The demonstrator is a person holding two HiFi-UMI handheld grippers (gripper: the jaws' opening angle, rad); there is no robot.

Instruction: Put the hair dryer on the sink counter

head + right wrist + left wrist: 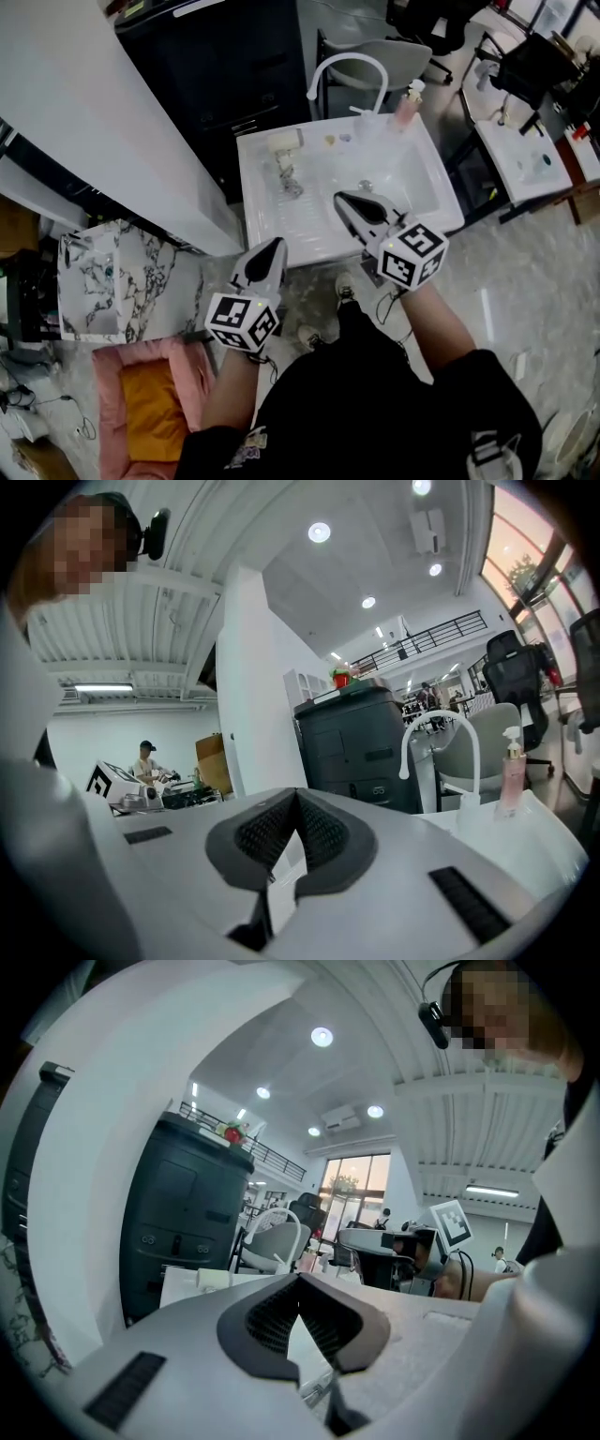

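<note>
Over the white sink's (255, 202) near edge, the left gripper (275, 247) is clenched on nothing; the right gripper (343, 198) likewise clenched, empty.

1. Faucet (349, 58) and soap bottle (408, 105) at back edge of counter (258, 216), bottle right of faucet
2. Chair (394, 52) behind faucet; cabinet (225, 75) behind counter, to its left
3. Side table (94, 281) left of counter, partition (122, 122) between; cushion (150, 398) on floor before the table
</note>
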